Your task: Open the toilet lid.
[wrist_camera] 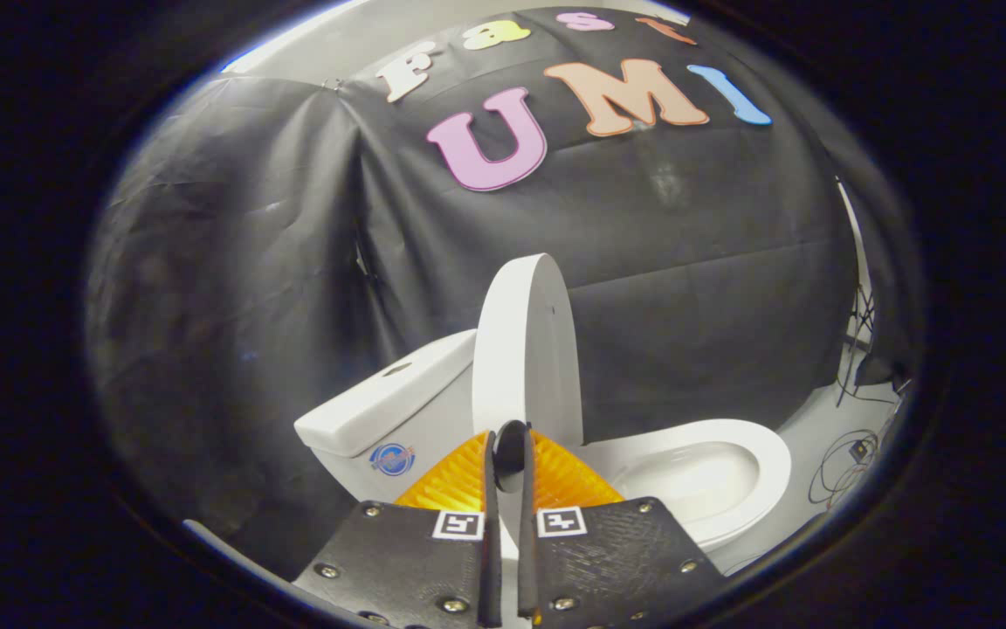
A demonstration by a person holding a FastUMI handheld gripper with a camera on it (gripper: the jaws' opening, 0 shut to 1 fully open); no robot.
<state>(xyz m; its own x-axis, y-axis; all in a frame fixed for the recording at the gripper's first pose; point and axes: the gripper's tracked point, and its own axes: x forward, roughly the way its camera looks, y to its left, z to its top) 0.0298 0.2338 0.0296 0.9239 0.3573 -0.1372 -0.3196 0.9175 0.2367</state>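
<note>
The tongs (pixel 509 454), drawn narrow with a slim gap, sit at the lower edge of the toilet lid (pixel 527 345), which stands upright just ahead, long axis vertical, against the tank (pixel 385 397).

Dim booth, overhead light, heavy fisheye bending, hazy blur at rim.

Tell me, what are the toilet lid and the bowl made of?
The toilet lid, raised just beyond the nearly closed gripper, looks like smooth white plastic: thin, matte. The bowl looks like glazed ceramic: thick rim, soft shine. Both are guesses from looks.
</note>
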